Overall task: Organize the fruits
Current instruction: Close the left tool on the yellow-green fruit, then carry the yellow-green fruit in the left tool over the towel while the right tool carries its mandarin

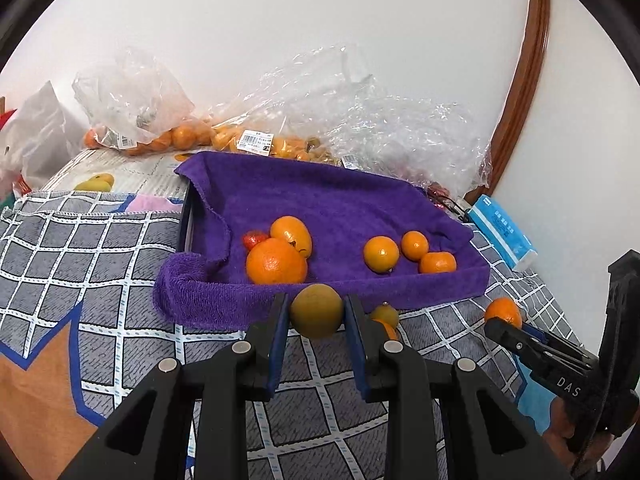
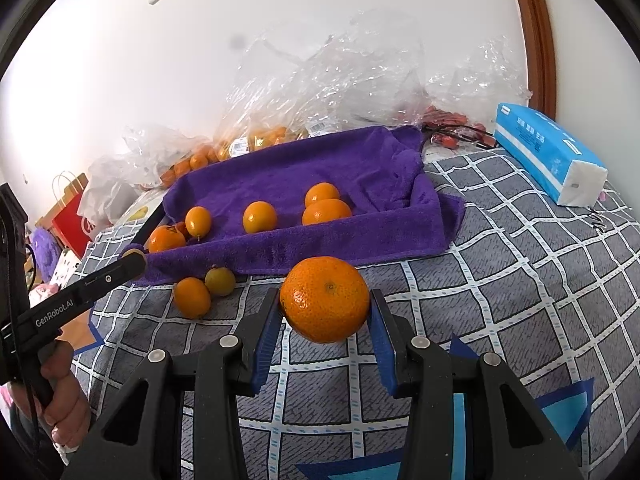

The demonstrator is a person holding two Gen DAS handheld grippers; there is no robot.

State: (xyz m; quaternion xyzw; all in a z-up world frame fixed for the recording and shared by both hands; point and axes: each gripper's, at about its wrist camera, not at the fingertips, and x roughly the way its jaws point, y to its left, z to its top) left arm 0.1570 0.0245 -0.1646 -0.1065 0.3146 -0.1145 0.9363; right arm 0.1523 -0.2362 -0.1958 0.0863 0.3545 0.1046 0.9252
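Left wrist view showed our left gripper (image 1: 316, 312) held low over the grey checked bedspread (image 1: 100, 280), its blue-padded jaws pinching a round greenish-yellow citrus fruit (image 1: 317, 310) just in front of the near edge of the purple terry towel (image 1: 320, 196) that lined a shallow tray. Off to the right, we saw our right gripper (image 1: 505, 322) reaching in from the side, its jaws pinching a round orange mandarin (image 1: 503, 311); the right wrist view showed that mandarin (image 2: 325, 299) clamped between the blue pads above the bedspread, short of the towel (image 2: 304, 168). On the towel we counted six pieces: a large orange (image 1: 276, 261), an oval orange fruit (image 1: 292, 235) and a small red fruit (image 1: 255, 239) touching in one cluster, and three small oranges (image 1: 414, 245) in a looser group to the right. Two loose small fruits, one orange (image 2: 192, 297) and one greenish (image 2: 220, 281), lay touching on the bedspread just beside the towel's near edge. Behind the tray we saw clear crinkled plastic bags (image 1: 360, 120) holding more oranges, too bunched to count, and one blue tissue pack (image 2: 552, 156) at the right.
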